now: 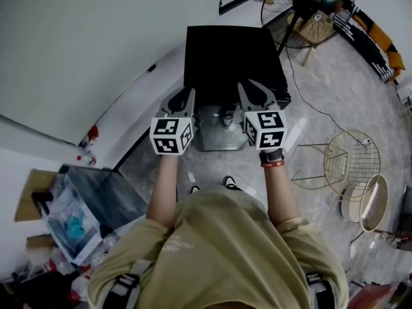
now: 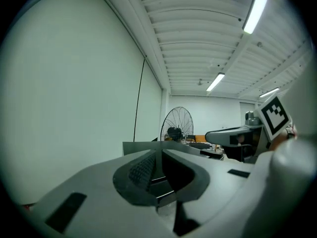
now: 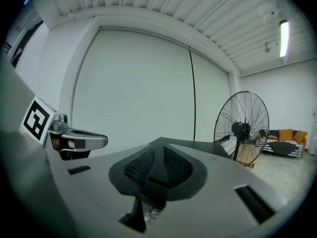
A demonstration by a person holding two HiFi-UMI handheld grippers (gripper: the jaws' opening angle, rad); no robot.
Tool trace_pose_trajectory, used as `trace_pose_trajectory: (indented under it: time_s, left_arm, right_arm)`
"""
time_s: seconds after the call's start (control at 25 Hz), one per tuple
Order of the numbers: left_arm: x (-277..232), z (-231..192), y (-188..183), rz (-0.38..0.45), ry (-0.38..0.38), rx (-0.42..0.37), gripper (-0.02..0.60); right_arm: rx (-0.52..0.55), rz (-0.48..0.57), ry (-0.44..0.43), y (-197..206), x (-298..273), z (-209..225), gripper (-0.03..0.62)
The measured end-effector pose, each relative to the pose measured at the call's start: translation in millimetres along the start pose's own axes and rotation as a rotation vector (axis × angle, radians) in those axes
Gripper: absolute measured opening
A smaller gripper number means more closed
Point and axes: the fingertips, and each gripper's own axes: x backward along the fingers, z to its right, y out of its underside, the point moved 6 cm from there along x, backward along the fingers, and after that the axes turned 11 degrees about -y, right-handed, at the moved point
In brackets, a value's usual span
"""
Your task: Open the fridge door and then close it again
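the fridge (image 1: 232,56) stands just ahead of and below both claws; the left claw (image 1: 189,94) and right claw (image 1: 245,87) hover equally near, both closed on nothing.

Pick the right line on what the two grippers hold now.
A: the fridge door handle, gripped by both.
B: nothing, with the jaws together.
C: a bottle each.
B: the left gripper and the right gripper each show their jaw tips meeting with nothing between them. They are held side by side, pointing toward the black fridge.
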Motion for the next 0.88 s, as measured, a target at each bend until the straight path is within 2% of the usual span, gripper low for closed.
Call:
trace_pose_trajectory:
  time_s: [0.2,0.48,0.88]
  left_arm:
    - [-2.4,13.5,-10.9,0.029,0.01,-0.003,0.031]
    - [-2.7,27.6,-19.3,0.051,0.055,0.045,0.02]
    - [-3.7,39.1,-16.1,0.057,0.04,-0.005,0.02]
  right_arm:
    - [-0.04,0.049,0.046,0.3,13.9,3.9,0.03]
    - [-0.056,0.076,0.075,3.6,24.1,5.8,0.023]
    - [-0.087,0.071,0.081,8.7,34.5,12.2,0.023]
